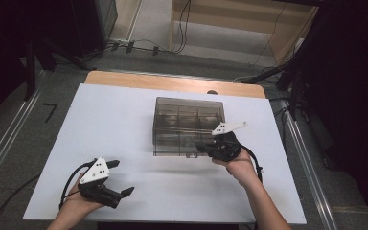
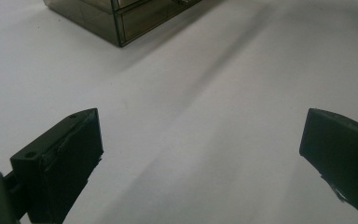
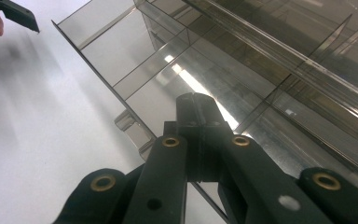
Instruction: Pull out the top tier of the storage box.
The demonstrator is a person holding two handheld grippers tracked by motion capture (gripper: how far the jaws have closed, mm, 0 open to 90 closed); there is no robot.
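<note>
Spanning most of the desk (image 1: pixel 124 124), a white sheet carries one item: a smoky clear plastic drawer box (image 1: pixel 188 125), right of centre. Its lower right drawer (image 3: pixel 135 79) appears part pulled out and empty. Right tongs (image 1: pixel 202 147): jaws pressed together on that drawer's thin front wall, so the pull looks under way, not finished. Left tongs (image 1: pixel 120 177): jaws wide, holding nothing, resting well apart near the sheet's front left edge.

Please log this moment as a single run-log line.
left gripper: open, resting on white table | right gripper: shut, at front edge of smoky clear compartment box | grip on edge: unclear
</note>
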